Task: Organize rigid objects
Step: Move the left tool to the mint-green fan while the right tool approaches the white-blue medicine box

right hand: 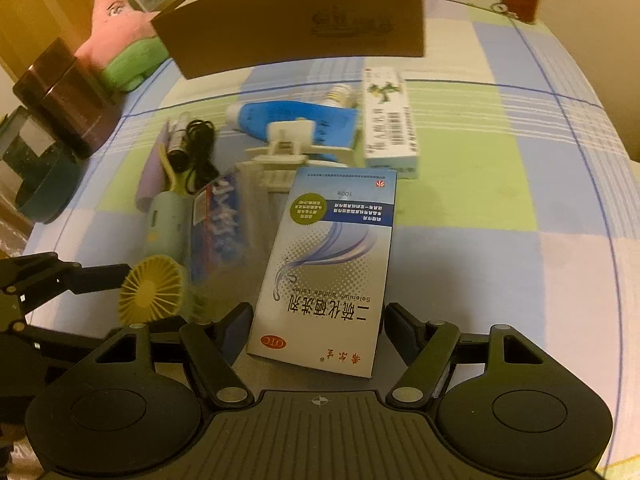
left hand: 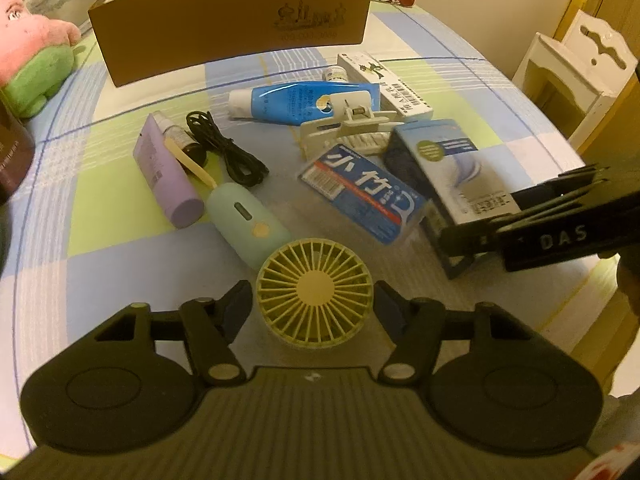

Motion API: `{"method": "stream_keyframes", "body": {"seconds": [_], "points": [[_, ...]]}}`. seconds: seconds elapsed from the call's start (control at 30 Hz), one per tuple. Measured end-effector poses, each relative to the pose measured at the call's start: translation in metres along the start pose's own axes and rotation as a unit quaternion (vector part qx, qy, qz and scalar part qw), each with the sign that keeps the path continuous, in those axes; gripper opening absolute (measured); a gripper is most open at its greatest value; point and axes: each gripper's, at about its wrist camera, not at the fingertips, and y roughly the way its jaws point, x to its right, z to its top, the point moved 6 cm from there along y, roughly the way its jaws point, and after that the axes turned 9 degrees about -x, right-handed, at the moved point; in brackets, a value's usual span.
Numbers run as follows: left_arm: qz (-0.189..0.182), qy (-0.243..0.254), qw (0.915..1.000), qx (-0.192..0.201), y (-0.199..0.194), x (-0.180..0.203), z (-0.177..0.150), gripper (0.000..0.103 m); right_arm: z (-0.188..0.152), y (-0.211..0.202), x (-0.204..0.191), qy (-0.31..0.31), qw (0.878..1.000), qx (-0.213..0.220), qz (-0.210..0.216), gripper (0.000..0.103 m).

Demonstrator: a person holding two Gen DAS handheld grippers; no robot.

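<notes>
Two grippers, both spread wide, neither holding anything. Left gripper (left hand: 314,304) has its fingers either side of the yellow-green fan head (left hand: 315,293), not touching; mint fan handle (left hand: 249,224) runs up-left from the head. Right gripper (right hand: 318,328) straddles the near end of the white-blue lotion box (right hand: 328,268), gaps on both sides; box lies flat, long axis running away from the camera and leaning slightly right, print upside down: "Selenium Sulfide Lotion", "OTC" in a red oval, "100", plus Chinese characters. Blue floss-pick pack (left hand: 362,194) with big white Chinese characters and a barcode lies diagonally between fan and lotion box. Blue tube (left hand: 304,102) lies crosswise, white cap to the left; cream clip (left hand: 348,124) sits on its right end. White-green carton (left hand: 384,84) with barcode angles back toward the brown box (left hand: 232,24), which has a gold skyline print, digits under it unreadable. Lilac tube (left hand: 166,172), black cable (left hand: 224,148) on the left. All on a checked blue-green counter cloth (left hand: 116,196). "DAS" reads on the right gripper body in left view. Pink plush (left hand: 28,40) at back left.
</notes>
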Motion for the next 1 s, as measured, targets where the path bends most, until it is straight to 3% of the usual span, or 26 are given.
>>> {"method": "stream_keyframes", "body": {"seconds": [0.27,0.5,0.77,0.93,1.0], "points": [[0.001,-0.011,0.9999,-0.004,-0.014,-0.023,-0.028,0.062,-0.015,-0.013,0.032,0.004,1.000,0.005,0.004,0.072],[0.029,-0.041,0.9985,-0.021,-0.027,-0.046,-0.047,0.064,-0.020,-0.017,0.045,-0.002,1.000,0.004,-0.008,0.072],[0.043,-0.086,0.9952,-0.016,-0.017,-0.039,-0.030,0.072,-0.014,-0.015,0.045,-0.003,1.000,0.007,-0.008,0.072],[0.061,-0.110,0.9915,-0.033,-0.004,-0.045,-0.021,0.061,-0.009,-0.011,0.044,-0.001,1.000,0.006,-0.014,0.072],[0.064,-0.115,0.9906,-0.038,-0.002,-0.047,-0.019,0.061,-0.007,-0.008,0.044,0.001,1.000,0.004,-0.015,0.072]]}}
